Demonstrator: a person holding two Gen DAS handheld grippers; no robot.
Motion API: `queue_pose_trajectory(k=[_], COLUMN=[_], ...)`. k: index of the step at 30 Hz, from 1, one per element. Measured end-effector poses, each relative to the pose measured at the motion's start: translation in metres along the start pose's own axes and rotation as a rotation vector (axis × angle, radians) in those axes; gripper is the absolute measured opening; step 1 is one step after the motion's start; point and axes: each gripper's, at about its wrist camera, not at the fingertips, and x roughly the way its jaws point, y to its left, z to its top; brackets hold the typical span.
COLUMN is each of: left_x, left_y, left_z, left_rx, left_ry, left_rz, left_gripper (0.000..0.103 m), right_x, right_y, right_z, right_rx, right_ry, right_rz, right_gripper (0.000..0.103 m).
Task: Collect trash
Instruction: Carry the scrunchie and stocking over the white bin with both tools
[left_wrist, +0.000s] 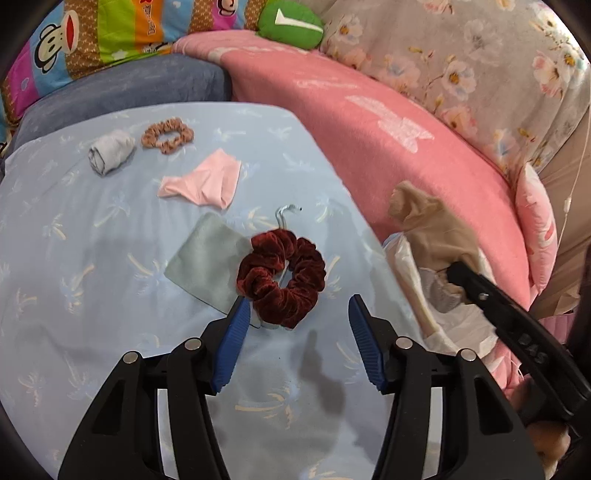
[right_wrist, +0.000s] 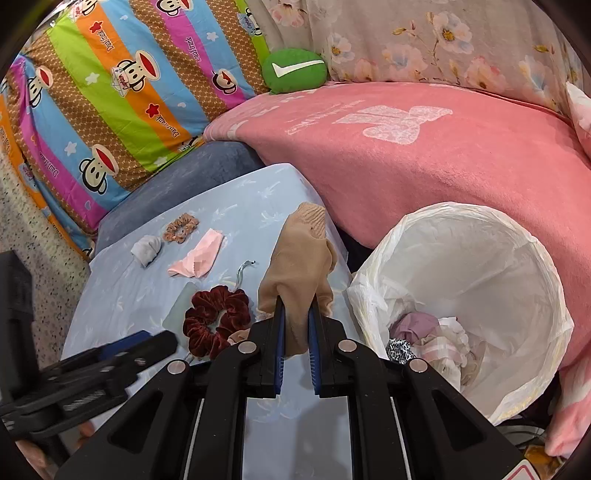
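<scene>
My right gripper (right_wrist: 297, 314) is shut on a tan sock (right_wrist: 301, 254) and holds it up beside the white-lined trash bin (right_wrist: 546, 273). The sock also shows in the left wrist view (left_wrist: 432, 229), over the bin's bag (left_wrist: 410, 273). My left gripper (left_wrist: 297, 306) is open just in front of a dark red velvet scrunchie (left_wrist: 282, 275), which lies on a grey-green cloth (left_wrist: 207, 258) and a clear hanger (left_wrist: 284, 214). A pink cloth (left_wrist: 203, 182), a tan scrunchie (left_wrist: 168, 134) and a rolled grey cloth (left_wrist: 110, 151) lie farther back on the light blue sheet (left_wrist: 92, 258).
A pink blanket (right_wrist: 443, 155) covers the bed to the right. A striped monkey-print pillow (right_wrist: 110, 103), a green cushion (right_wrist: 295, 70) and a blue-grey cushion (left_wrist: 129, 88) lie behind. The bin holds several cloth items (right_wrist: 432, 339).
</scene>
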Motion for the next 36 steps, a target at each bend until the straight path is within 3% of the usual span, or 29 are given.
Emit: queue_pose_trajectory(k=[7,10,17,26,36], left_x=[0.033,0.037,0.043,0.019,0.015], left_y=[0.003,0.008,0.003,-0.029,-0.091], left_z=[0.004,0.007,0.011,0.018,0.032], left_rx=[-0.022,-0.052,-0.028,0.04,0.157], left_ry=[0.034,0.037,0.058,0.005,-0.029], left_rz=[0.078,0.065,0.054,-0.007,-0.092], left_gripper=[0.053,0.05,0.012,0.011,0.01], right_x=[-0.002,-0.001,0.004,-0.003,-0.024], right_y=[-0.003,-0.005,-0.008,-0.016,-0.051], right_z=[-0.001,-0.001,-0.004,-0.002,0.002], right_rx=[-0.005,-0.003,0.005,0.024,0.081], right_ry=[0.002,0.006,0.018,-0.005,-0.053], right_rz=[-0.004,-0.005,0.0,-0.005,-0.061], right_gripper=[0.01,0.01,0.01,0.01,0.01])
